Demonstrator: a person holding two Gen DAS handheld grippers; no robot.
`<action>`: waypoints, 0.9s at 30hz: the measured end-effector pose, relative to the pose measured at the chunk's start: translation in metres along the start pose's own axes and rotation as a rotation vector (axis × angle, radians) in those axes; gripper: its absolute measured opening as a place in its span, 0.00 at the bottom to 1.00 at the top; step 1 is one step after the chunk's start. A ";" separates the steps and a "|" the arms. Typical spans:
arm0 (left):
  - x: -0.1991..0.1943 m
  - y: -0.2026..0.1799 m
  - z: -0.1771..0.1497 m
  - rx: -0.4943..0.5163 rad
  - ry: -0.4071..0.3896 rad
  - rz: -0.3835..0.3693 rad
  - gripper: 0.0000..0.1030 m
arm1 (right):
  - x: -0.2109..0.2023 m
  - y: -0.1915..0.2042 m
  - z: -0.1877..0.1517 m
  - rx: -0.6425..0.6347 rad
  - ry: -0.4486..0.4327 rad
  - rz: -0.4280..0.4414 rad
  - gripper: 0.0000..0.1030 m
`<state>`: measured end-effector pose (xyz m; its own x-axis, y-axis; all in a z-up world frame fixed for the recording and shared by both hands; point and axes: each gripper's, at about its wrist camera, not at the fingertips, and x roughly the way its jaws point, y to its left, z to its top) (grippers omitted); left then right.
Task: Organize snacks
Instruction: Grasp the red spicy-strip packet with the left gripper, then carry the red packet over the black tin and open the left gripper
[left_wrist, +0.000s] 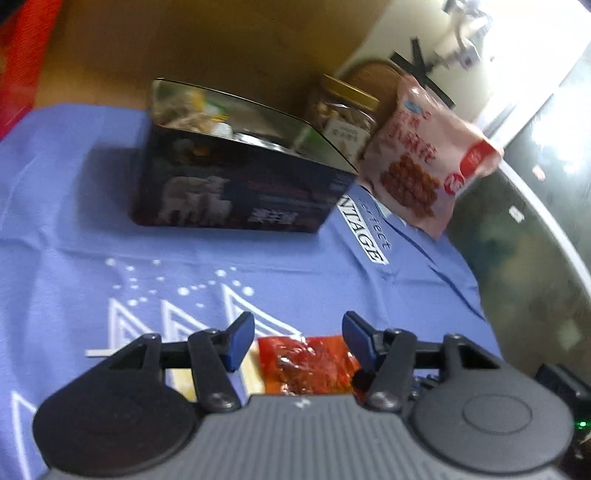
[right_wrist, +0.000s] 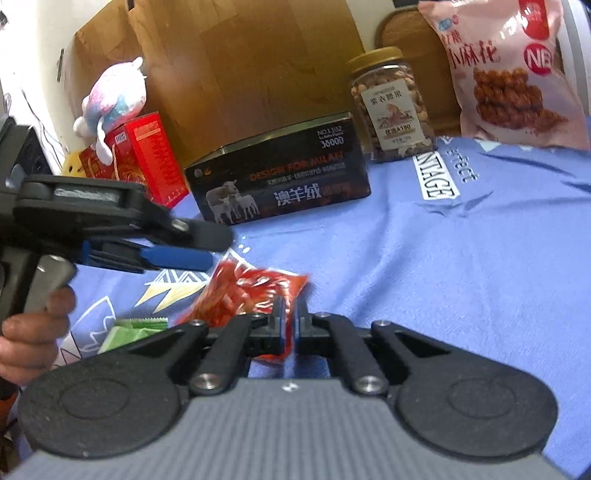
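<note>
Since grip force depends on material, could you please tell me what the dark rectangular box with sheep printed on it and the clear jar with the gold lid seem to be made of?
The dark rectangular sheep-printed box looks like glossy printed metal tin: the left wrist view shows a mirror-like reflective inner wall. The clear gold-lidded jar appears to be transparent plastic, possibly glass; nuts show through its wall, and its lid has a satin gold finish.

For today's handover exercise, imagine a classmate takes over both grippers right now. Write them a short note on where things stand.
Right gripper: shut on the red snack packet, gripping its edge.
Left gripper: open, hovering over the same packet, holding nothing.
Dark tin: open on the blue cloth, some snacks already inside.
Nut jar and pink snack bag stand behind the tin; a green packet lies near the red one.
Left: put the red packet, then the green one, in the tin, probably.
</note>
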<state>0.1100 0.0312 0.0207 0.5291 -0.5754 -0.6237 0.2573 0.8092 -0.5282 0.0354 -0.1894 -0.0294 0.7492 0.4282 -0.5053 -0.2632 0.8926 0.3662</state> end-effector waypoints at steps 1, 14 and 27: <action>-0.001 0.004 0.001 -0.010 0.009 -0.009 0.53 | 0.000 -0.002 0.000 0.013 0.005 0.019 0.11; 0.012 -0.017 -0.026 0.124 0.073 0.004 0.46 | -0.001 0.002 -0.003 0.008 0.031 0.102 0.28; -0.001 -0.019 -0.012 0.069 0.042 -0.086 0.13 | 0.009 0.004 0.002 0.075 0.020 0.108 0.03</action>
<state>0.0950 0.0145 0.0244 0.4685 -0.6465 -0.6021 0.3563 0.7619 -0.5409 0.0421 -0.1826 -0.0307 0.7065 0.5245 -0.4751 -0.2948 0.8284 0.4762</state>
